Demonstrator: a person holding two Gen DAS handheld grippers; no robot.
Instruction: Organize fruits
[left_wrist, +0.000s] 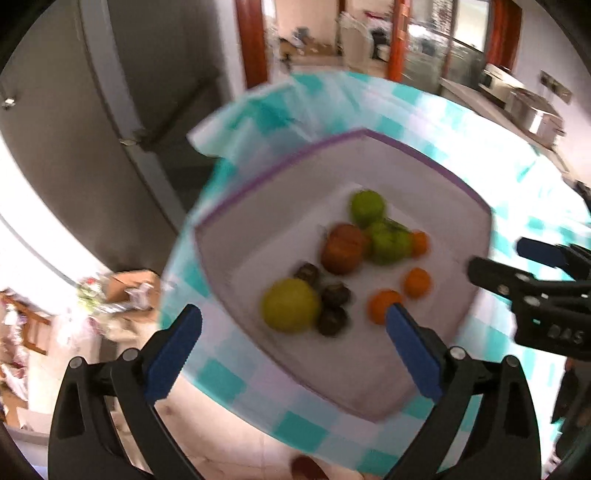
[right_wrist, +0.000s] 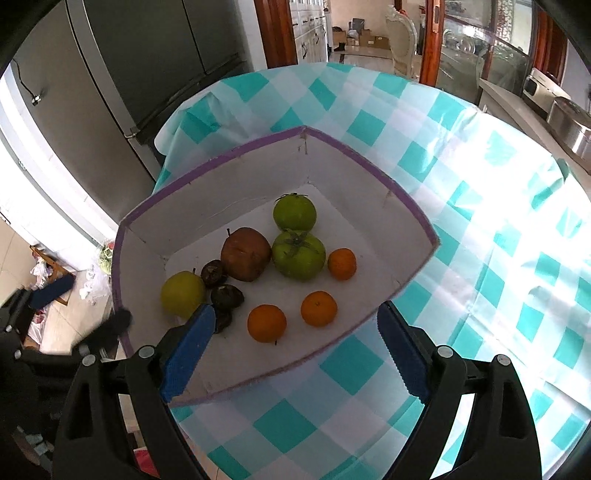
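A white box with a purple rim (right_wrist: 362, 162) (left_wrist: 266, 173) sits on a teal-checked table. In it lie two green tomatoes (right_wrist: 299, 254), a brown-red apple (right_wrist: 245, 253) (left_wrist: 343, 249), a yellow-green fruit (right_wrist: 183, 293) (left_wrist: 290, 310), three dark small fruits (right_wrist: 226, 297), and three oranges (right_wrist: 266, 323) (left_wrist: 382, 304). My right gripper (right_wrist: 295, 328) is open above the box's near edge. My left gripper (left_wrist: 293, 326) is open above the box's near-left side; its view is blurred. Both are empty.
The checked tablecloth (right_wrist: 480, 229) covers the table to the right of the box. A grey fridge (right_wrist: 140, 74) stands behind left. A counter with metal pots (right_wrist: 569, 118) is at far right. Clutter lies on the floor at left (left_wrist: 110, 295).
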